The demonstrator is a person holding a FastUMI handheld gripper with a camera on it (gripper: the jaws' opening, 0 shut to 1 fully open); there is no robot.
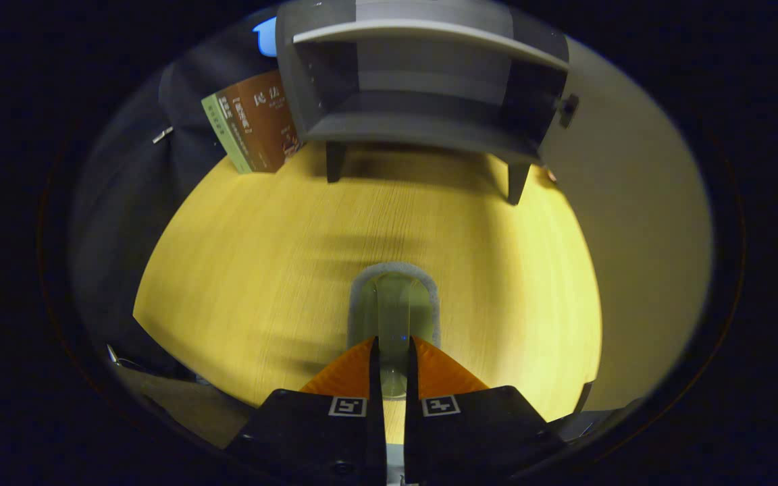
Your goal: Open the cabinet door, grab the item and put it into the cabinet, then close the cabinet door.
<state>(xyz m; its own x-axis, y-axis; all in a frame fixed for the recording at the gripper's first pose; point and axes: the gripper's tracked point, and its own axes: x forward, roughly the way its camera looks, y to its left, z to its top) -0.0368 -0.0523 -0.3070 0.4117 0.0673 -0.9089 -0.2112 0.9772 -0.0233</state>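
- Yellow wood-grain tabletop [240, 270] filled the booth's foreground, with a pale wall [632, 223] rising to the right of it.
- Pinched between the gripper [393, 351] fingers was the item [394, 304], a clear greenish piece with a grey foam-like rim, standing on edge; both fingers pressed on its near end, nearly together, and it appeared lifted off or just leaving the table, though that could not be told for certain.
- Beyond the item, across a wide bare stretch of tabletop, stood the grey cabinet [423, 88] on short legs, its front open and its inner shelf visible.
- Its door [568, 111] seemed swung aside to the right, seen edge-on with a small dark fitting on it.
- Judged from this, the opening and the grab looked done; carrying the item in, releasing it and shutting the door remained.
- A brown-and-green book [254, 125] leaned just beside the cabinet's left wall, clear of the opening.
- The straight path ahead lay unobstructed; the table's curved left edge dropped away to dark floor, and the door's edge narrowed the right side of the entry.
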